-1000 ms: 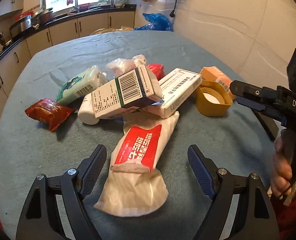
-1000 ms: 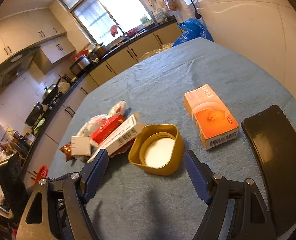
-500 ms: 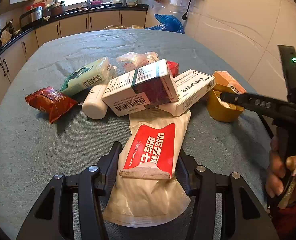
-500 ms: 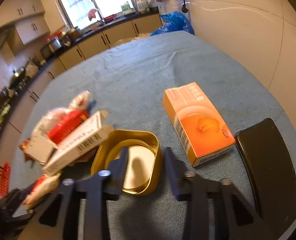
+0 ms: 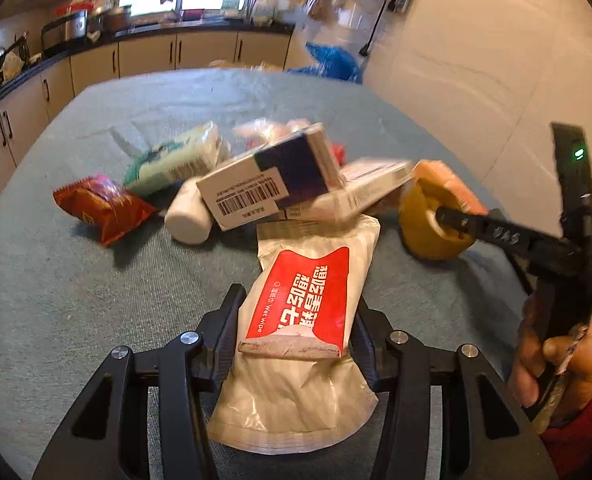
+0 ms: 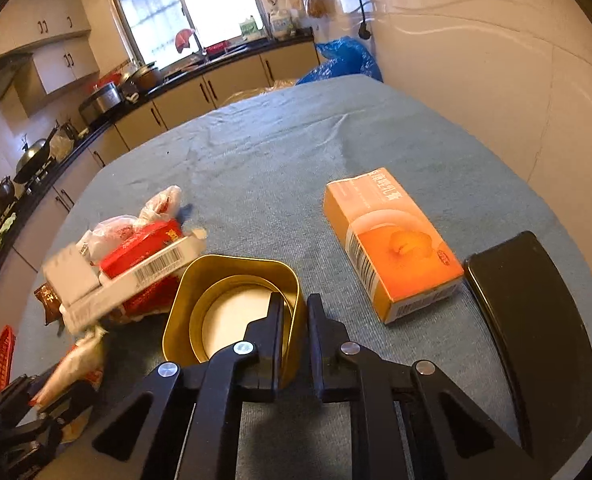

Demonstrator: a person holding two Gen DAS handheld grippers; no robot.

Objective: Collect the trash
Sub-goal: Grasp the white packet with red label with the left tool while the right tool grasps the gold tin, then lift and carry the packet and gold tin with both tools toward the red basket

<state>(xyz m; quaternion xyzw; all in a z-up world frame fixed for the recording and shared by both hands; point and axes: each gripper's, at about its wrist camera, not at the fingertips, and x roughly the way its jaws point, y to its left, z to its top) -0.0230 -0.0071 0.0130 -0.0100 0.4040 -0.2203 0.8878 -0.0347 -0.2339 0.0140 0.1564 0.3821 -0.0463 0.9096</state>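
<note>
Your left tool [image 5: 294, 330] grips the wet-wipe pack [image 5: 296, 344] at 6 o'clock in the left wrist view, its jaws drawn in against the pack's two sides, the white pouch bulging below them and its red label facing up. Your right tool [image 6: 294, 312] has just been closing and now pinches the near wall of the gold tin [image 6: 232, 312], one finger [image 6: 272, 328] inside the rim and the other outside; the same tool shows in the left view at 3 o'clock, held by your right hand [image 5: 556, 352] in a red sleeve.

Beyond the pack, at 12 o'clock, the rest of the trash lies heaped on the blue-grey cloth of the desk [image 5: 76, 280]: a barcoded carton [image 5: 272, 184] leaning on a long white carton [image 5: 360, 192], a white bottle [image 5: 188, 216] on its side just left of them, a green packet [image 5: 172, 160] behind it and a red snack bag [image 5: 100, 208] at 10 o'clock. In the right view an orange box [image 6: 392, 240] lies apart at 2 o'clock, near a black lid [image 6: 536, 340] at 4 o'clock. Kitchen cabinets [image 5: 148, 56] line the far wall.
</note>
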